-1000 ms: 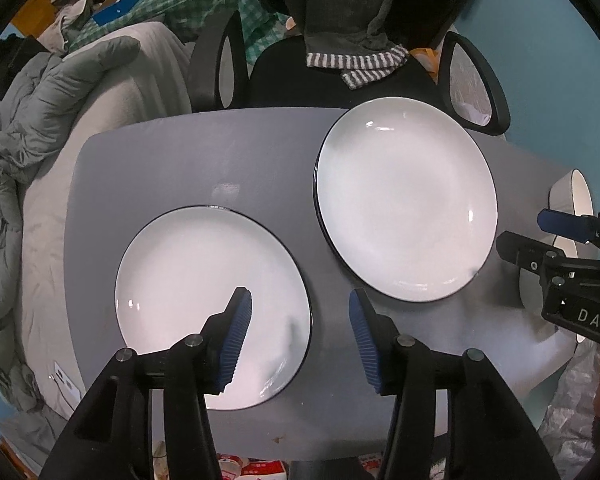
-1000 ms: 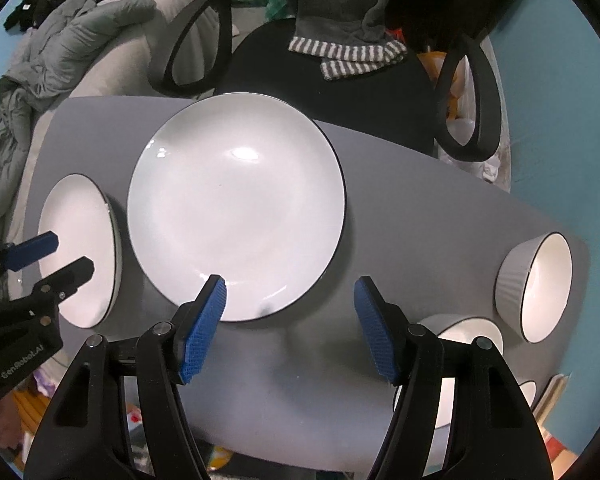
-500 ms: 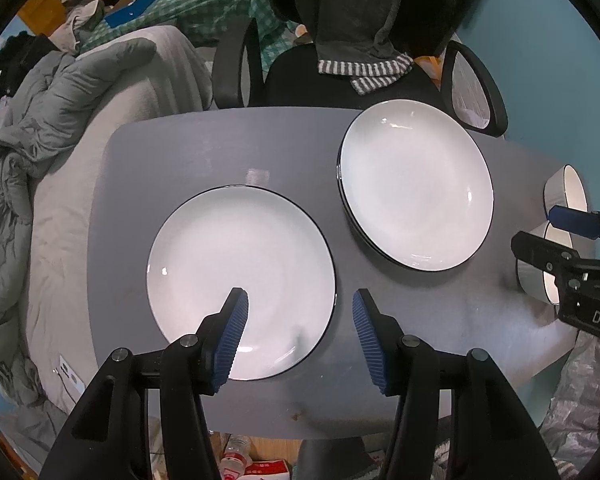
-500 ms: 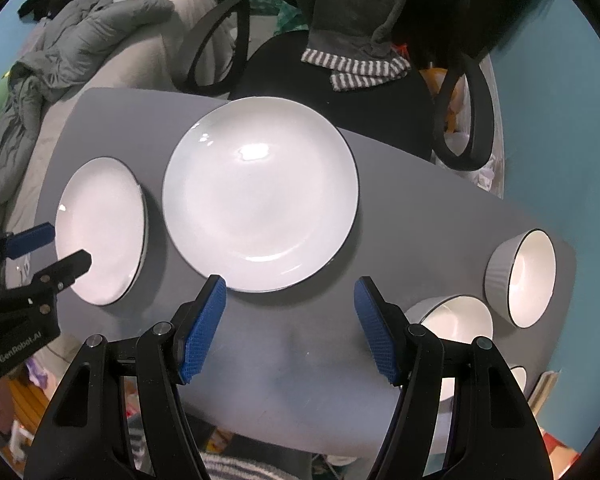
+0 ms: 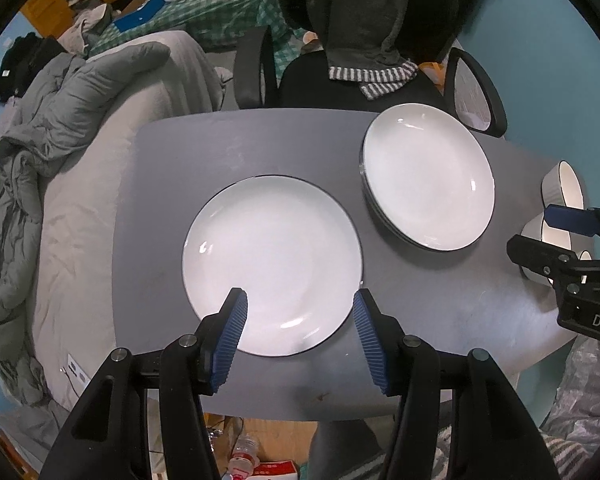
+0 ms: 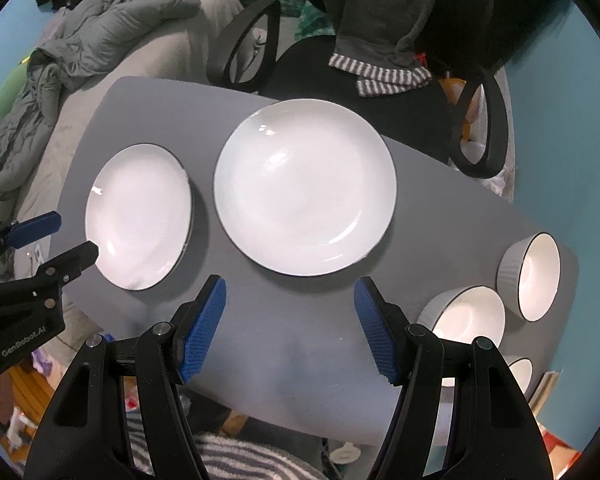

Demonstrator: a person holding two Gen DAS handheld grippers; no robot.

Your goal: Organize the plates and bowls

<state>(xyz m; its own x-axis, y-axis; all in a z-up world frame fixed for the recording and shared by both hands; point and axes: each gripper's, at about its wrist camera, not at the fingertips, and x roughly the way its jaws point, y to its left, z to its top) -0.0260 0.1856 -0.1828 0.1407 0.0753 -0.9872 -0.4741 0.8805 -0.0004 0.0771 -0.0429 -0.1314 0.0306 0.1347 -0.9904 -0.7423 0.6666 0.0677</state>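
Left hand-held gripper (image 5: 298, 336): jaws wide apart, empty, over the near rim of the black-rimmed white round plate (image 5: 272, 264).
Right hand-held gripper (image 6: 290, 326): spread, empty.
Hidden: third white ribbed bowl (image 6: 520, 372), behind a finger.
Change: grey worktop (image 5: 260, 144) looks farther off.

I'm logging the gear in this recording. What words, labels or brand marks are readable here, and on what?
"GenRobot.AI": white print on the left gripper body, seen from the right wrist camera.
"DAS": cut off at the picture's edge, on the right gripper body, seen from the left wrist camera.
Red box under the table: print too small to read.
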